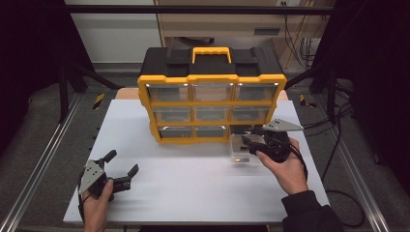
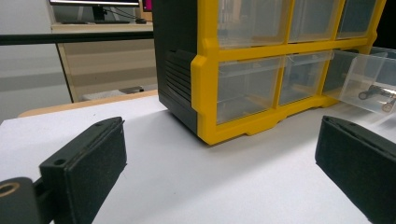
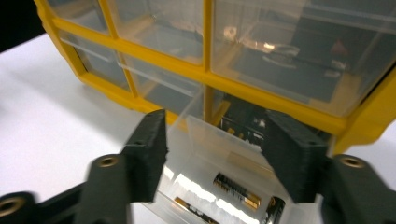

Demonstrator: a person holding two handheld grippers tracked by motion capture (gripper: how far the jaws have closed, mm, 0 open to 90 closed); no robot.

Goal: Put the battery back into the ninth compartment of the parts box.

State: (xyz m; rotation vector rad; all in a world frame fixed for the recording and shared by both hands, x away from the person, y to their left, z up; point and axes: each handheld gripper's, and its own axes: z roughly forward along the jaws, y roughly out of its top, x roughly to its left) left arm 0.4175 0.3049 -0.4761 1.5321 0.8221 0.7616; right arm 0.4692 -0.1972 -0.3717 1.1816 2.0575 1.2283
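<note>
A yellow and black organizer (image 1: 211,72) with clear drawers stands upright at the back of the white table (image 1: 193,188). Its bottom right drawer (image 1: 239,153) is pulled out onto the table and holds batteries (image 3: 236,190). My right gripper (image 1: 249,137) has its jaws against the two sides of that drawer (image 3: 187,186), in front of the yellow frame (image 3: 210,81). My left gripper (image 1: 123,161) is open above the table's front left, its jaws wide apart with nothing between them. In the left gripper view (image 2: 224,158) the organizer (image 2: 208,84) and the pulled-out drawer (image 2: 369,79) lie ahead.
The organizer carries a yellow handle (image 1: 211,50) on its black top. Metal rails (image 1: 41,159) run along both sides of the table, and cables (image 1: 338,121) hang at the right. Bare white tabletop lies between the two grippers.
</note>
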